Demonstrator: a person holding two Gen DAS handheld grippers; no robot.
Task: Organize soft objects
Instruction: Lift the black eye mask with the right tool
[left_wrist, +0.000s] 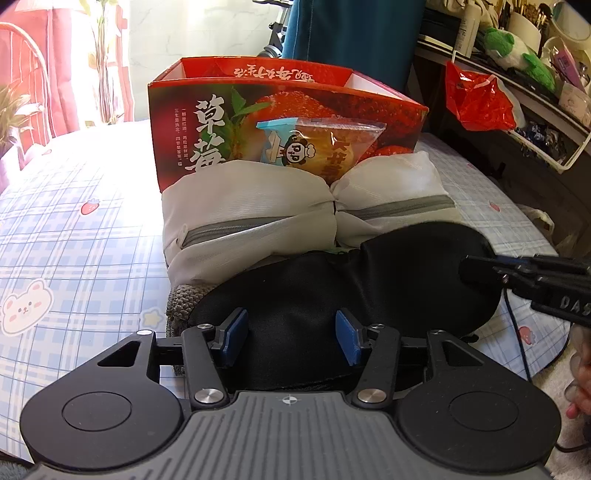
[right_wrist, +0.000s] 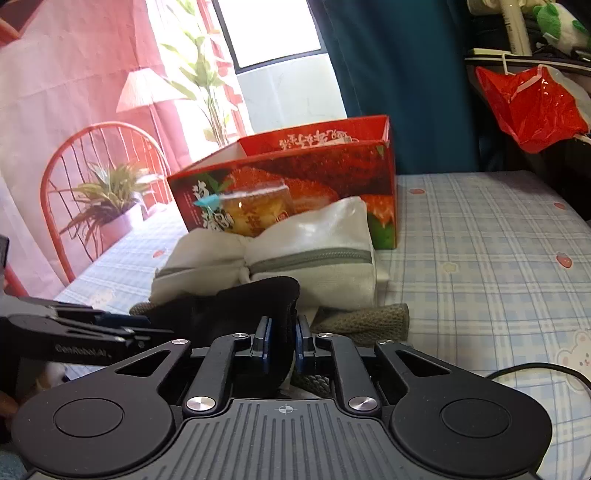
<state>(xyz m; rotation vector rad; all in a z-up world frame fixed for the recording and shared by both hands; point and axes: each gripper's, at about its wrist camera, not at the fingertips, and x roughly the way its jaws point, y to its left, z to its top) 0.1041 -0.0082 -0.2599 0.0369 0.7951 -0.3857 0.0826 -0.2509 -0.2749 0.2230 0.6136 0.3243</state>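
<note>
Right gripper (right_wrist: 283, 341) pinches black eye mask (right_wrist: 258, 299); left gripper (left_wrist: 291, 338) hovers agape.

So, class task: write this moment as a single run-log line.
right gripper: shut on black eye mask edge | left gripper: open over mask | white pouch: before strawberry box

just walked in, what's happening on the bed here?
A person is working a pile of soft things with two handheld grippers. The right gripper is shut on one end of a black eye mask, pinching the fabric between its pads. The left gripper hangs half open over the middle of the mask, not gripping it. The mask lies on a grey knitted cloth, in front of a white zippered pouch with a snack packet on it. The red strawberry box stands open behind them.
</note>
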